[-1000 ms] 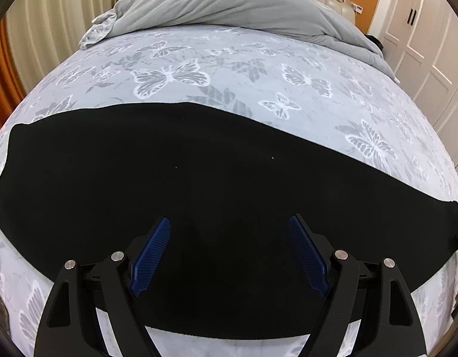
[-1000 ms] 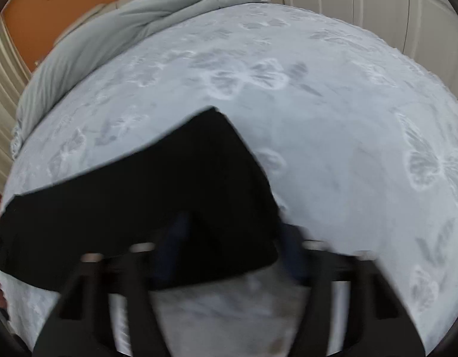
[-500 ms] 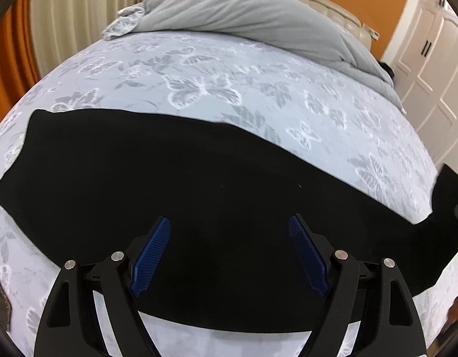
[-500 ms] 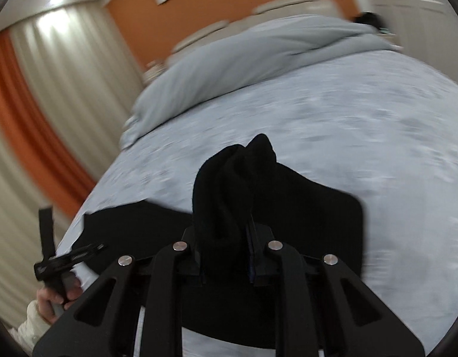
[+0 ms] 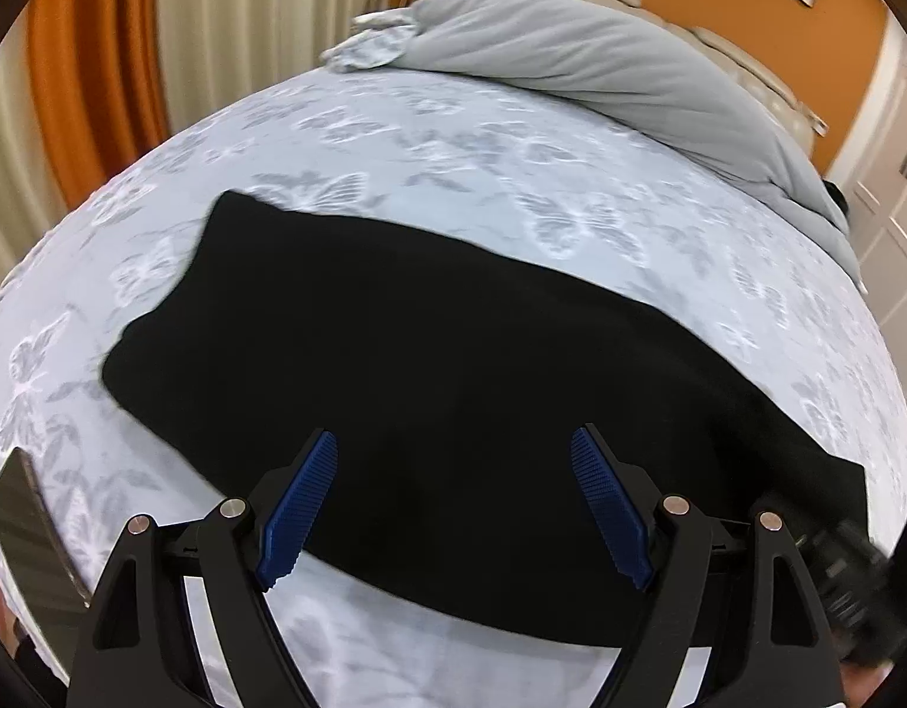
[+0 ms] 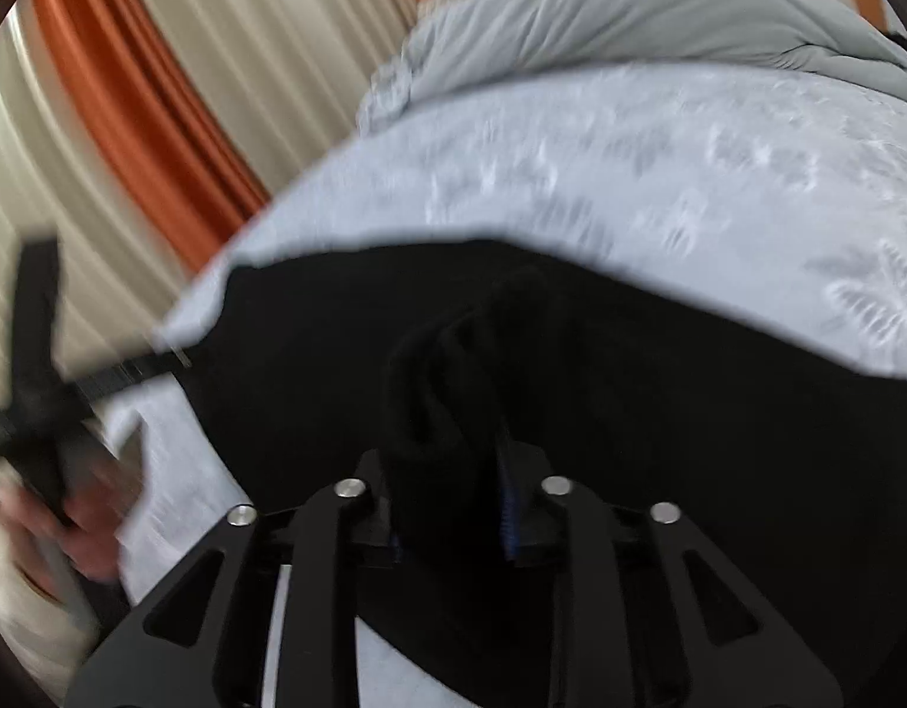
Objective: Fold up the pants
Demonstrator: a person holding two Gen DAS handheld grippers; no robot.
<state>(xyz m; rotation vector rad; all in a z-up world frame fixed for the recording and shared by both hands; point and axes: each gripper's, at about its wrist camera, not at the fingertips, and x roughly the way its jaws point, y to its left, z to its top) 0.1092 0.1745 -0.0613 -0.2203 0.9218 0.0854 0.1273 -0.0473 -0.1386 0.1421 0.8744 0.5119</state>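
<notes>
The black pants (image 5: 442, 354) lie flat across the butterfly-print bed (image 5: 512, 165). My left gripper (image 5: 453, 501) is open and empty, its blue pads (image 5: 300, 501) hovering over the pants' near edge. My right gripper (image 6: 453, 472) is shut on a bunched end of the pants (image 6: 447, 389), lifted above the rest of the black cloth (image 6: 689, 389). It shows blurred at the right edge of the left wrist view (image 5: 854, 578). The left gripper shows blurred at the left of the right wrist view (image 6: 35, 366).
A grey duvet (image 5: 601, 53) is heaped at the head of the bed. Orange and cream curtains (image 5: 99, 59) hang to the left. White wardrobe doors (image 5: 890, 189) stand to the right. A dark flat object (image 5: 29, 543) lies at the bed's near left edge.
My right gripper closed on the pants' end, lifted it and carried it left over the rest of the pants. My left gripper stayed open and the view swung left.
</notes>
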